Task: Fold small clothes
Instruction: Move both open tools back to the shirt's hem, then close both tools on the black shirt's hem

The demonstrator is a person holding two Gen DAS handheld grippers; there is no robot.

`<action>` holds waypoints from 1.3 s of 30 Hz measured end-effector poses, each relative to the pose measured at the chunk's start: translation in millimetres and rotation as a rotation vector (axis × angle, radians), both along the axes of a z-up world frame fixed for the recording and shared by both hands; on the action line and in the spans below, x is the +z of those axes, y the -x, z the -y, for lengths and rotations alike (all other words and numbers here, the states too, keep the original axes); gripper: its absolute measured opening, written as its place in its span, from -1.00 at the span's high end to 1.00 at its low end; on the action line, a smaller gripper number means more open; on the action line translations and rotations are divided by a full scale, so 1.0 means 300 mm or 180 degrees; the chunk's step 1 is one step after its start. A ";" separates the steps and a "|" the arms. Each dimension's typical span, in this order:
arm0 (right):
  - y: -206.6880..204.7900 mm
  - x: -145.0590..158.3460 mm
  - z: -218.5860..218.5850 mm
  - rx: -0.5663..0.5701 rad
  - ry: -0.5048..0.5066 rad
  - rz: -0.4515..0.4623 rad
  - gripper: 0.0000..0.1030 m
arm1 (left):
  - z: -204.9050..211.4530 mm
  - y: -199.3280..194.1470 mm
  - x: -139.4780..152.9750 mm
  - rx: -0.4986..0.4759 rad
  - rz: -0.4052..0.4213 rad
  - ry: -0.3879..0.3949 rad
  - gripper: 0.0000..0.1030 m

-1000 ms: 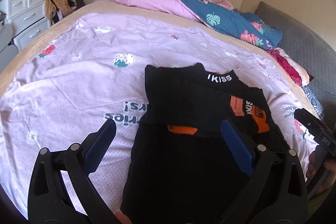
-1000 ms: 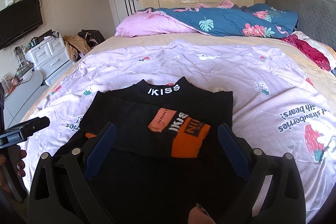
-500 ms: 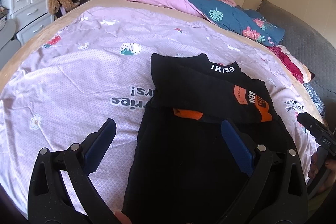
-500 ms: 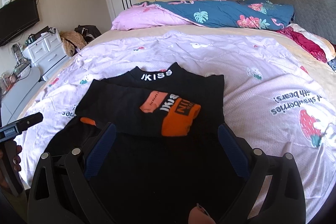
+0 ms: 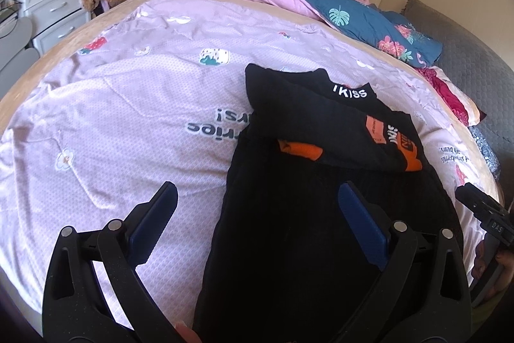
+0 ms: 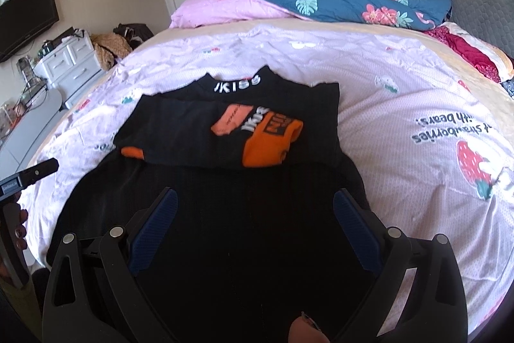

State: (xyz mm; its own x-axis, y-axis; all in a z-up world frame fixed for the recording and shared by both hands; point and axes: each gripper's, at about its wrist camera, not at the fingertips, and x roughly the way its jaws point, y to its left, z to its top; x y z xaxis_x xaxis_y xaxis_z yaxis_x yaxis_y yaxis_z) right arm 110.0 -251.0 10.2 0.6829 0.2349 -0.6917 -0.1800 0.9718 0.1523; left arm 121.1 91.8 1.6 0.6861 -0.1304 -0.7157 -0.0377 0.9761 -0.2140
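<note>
Both tools (image 5: 257,214) (image 6: 253,219) hover, spread, above black garment (image 6: 225,233).

The bed (image 6: 192,36) carries a lilac printed sheet (image 6: 401,92); 1 black garment (image 6: 257,182) lies flat at its near edge, 2 bunched quilts (image 6: 337,0) along its far edge.
</note>
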 end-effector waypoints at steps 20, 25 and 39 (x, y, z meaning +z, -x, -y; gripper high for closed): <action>0.193 -0.094 0.094 -0.0038 0.0058 -0.0352 -0.88 | -0.043 0.159 -0.103 -0.0070 -0.0322 -0.0140 -0.82; 0.237 -0.116 0.129 -0.0083 0.0114 -0.0418 -0.88 | -0.044 0.195 -0.119 -0.0157 -0.0374 -0.0162 -0.64; 0.370 -0.184 0.216 -0.0163 0.0082 -0.0588 -0.88 | -0.042 0.264 -0.197 -0.0334 -0.0626 0.0067 -0.09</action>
